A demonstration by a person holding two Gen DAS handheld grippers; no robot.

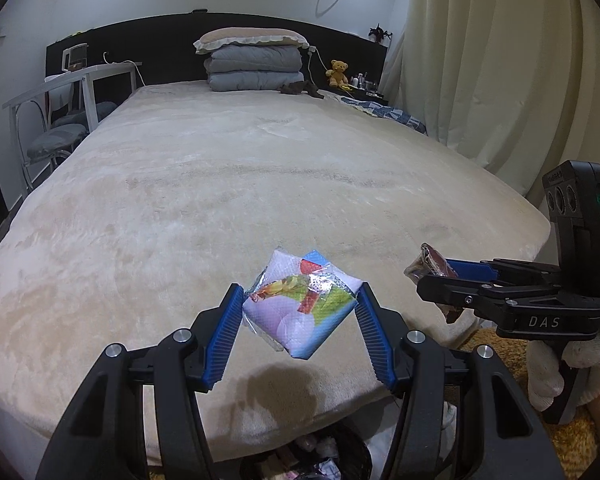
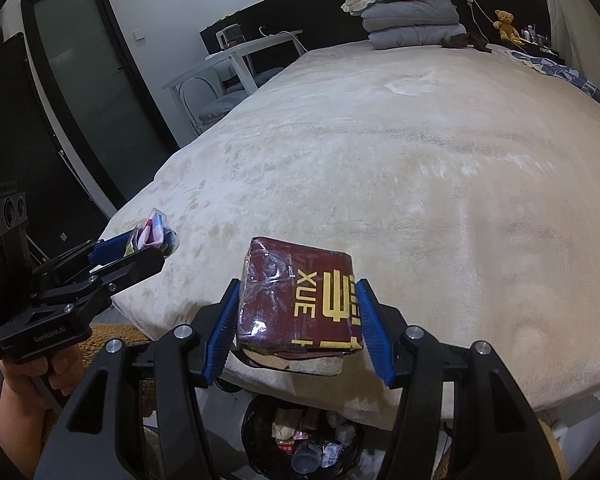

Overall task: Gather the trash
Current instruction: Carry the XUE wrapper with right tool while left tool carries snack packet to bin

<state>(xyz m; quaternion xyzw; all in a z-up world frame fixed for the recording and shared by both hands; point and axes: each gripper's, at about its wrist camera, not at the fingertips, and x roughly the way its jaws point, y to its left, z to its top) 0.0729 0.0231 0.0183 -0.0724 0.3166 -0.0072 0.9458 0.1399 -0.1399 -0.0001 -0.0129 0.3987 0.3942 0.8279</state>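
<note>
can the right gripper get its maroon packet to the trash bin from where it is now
Probably yes. The right gripper holds the maroon packet at the bed's foot edge, and the open trash bin sits just below with nothing visible between them.

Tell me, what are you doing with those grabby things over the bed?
A person is picking up trash with a grabbing tool in each hand. The left tool is shut on a colorful wrapper, and the right tool is shut on a dark red packet. Both are held over the foot of the bed, just above a trash bin already holding rubbish.
</note>
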